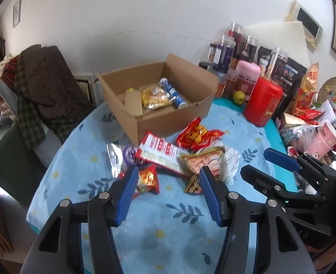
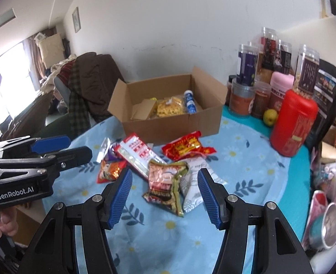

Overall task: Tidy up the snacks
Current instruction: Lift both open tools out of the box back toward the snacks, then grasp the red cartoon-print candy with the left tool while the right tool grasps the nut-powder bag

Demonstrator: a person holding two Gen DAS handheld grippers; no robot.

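An open cardboard box point(image 1: 168, 123) point(image 2: 204, 123) stands at the table's far side, holding a yellow snack bag point(image 1: 155, 97) point(image 2: 170, 106) and a blue-white tube point(image 1: 173, 92) point(image 2: 190, 102). In front of it lie loose snack packets: a red bag point(image 1: 196, 134) point(image 2: 187, 147), a long red-white pack point(image 1: 162, 154) point(image 2: 137, 154), a pink-brown bag point(image 1: 204, 162) point(image 2: 165, 182), a small red-orange packet point(image 1: 148, 179) point(image 2: 109, 170). My left gripper point(image 1: 168, 191) is open and empty above the near packets. My right gripper point(image 2: 164, 191) is open and empty over the pink-brown bag.
A red canister point(image 1: 262, 101) point(image 2: 292, 123), jars point(image 2: 247, 66), a pink tub point(image 1: 247, 75) and a green fruit point(image 2: 270, 116) crowd the table's right side. A chair piled with clothes point(image 1: 37, 86) stands at left. A blue floral cloth point(image 1: 168, 217) covers the table.
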